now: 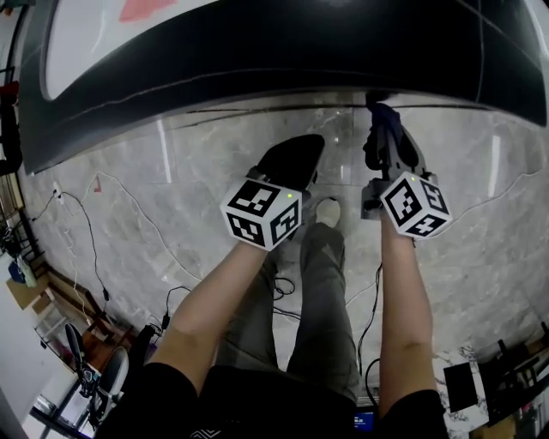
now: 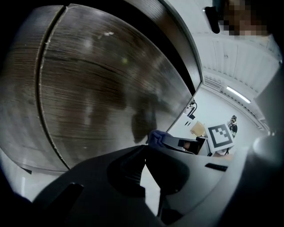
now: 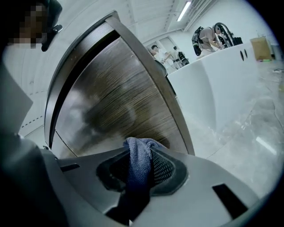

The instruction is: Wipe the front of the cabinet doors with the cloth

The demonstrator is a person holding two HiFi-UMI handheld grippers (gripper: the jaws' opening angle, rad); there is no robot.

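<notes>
The cloth (image 3: 135,166) is pinched in the jaws of the right gripper (image 3: 141,155), close to the cabinet door (image 3: 115,106) ahead; the left gripper (image 2: 144,155) is held with jaws pressed together, empty. Firm, overlapping strokes are advised.

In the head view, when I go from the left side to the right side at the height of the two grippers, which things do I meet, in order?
left gripper → white shoe → right gripper, shut on the blue cloth

Lab or test hall — marble floor (image 1: 480,257), trailing cables (image 1: 86,225), white counter (image 3: 208,84), strip light (image 3: 183,11)
</notes>
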